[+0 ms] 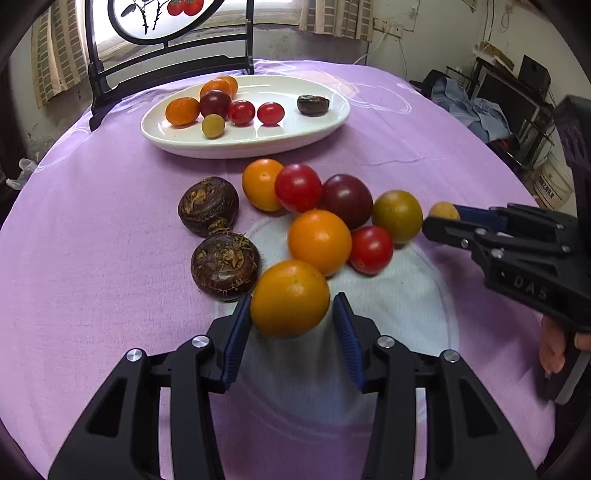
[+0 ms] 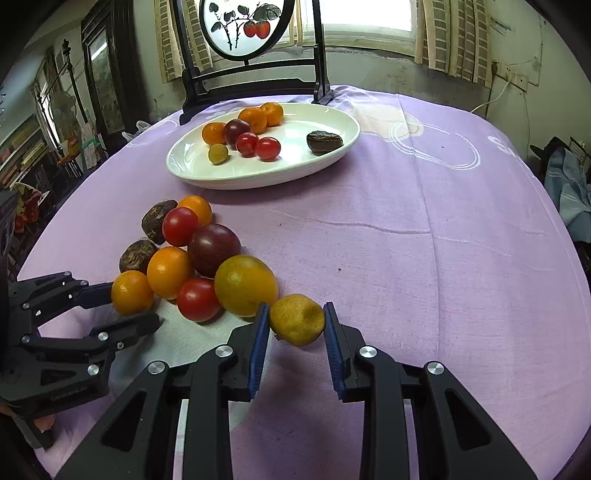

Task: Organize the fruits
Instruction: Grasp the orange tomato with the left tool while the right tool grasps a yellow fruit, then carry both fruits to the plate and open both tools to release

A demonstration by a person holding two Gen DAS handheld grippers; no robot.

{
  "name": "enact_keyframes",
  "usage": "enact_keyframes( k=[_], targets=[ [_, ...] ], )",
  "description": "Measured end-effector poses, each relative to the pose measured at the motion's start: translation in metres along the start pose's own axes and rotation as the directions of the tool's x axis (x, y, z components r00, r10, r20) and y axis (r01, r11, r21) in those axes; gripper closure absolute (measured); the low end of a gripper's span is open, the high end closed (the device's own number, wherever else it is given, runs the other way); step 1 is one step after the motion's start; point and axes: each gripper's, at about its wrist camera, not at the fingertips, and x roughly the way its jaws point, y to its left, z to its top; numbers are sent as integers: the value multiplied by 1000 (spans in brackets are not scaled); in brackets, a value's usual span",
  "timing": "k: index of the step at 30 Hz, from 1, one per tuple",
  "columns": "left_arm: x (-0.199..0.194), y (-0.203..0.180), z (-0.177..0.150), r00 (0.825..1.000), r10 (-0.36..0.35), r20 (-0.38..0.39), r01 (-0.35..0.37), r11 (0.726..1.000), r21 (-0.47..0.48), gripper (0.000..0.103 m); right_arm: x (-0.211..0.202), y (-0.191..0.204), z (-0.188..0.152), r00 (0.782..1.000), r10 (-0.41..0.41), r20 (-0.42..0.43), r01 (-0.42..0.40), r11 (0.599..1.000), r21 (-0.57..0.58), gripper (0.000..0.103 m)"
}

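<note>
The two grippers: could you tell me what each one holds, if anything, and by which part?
The left gripper brackets an orange fruit at its sides; the right gripper a small yellow fruit. A firm grip cannot be told.

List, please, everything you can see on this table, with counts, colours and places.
tablecloth: one, lilac, covering the table
plate: one, white, oval, far side
painted screen: one, black frame, behind the plate
plated fruits: three orange, two red, one purple, one yellow-green, one brown
loose fruits: two orange, two red, one purple, one olive, two brown, clustered on the cloth
nearest orange: one, between the left fingers
small yellow fruit: one, pinched
left gripper: black, blue pads, open
right gripper: black, blue pads, shut
</note>
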Motion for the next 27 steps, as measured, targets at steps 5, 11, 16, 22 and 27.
enact_keyframes(
  k=[5, 11, 16, 22, 27],
  targets=[
    [2, -2, 1, 1000, 22, 21, -23, 1000, 12, 64, -3, 0, 0, 1000, 1, 8, -1, 1000, -2, 73],
    [-13, 2, 2, 999, -27, 38, 27, 1000, -4, 64, -10, 0, 1, 999, -6, 42, 6, 1000, -2, 73],
    [-36, 7, 18, 994, -2, 109, 0, 1000, 14, 64, -15, -2, 4, 996, -7, 84, 6, 1000, 7, 73],
    [-44, 27, 66, 986, 64, 155, -68, 997, 20, 64, -38, 9, 30, 982, 2, 190, 0, 1000, -14, 73],
    [-25, 53, 105, 985, 69, 159, -57, 996, -74, 64, -35, 21, 75, 971, 26, 239, -10, 998, -65, 73]
  ],
)
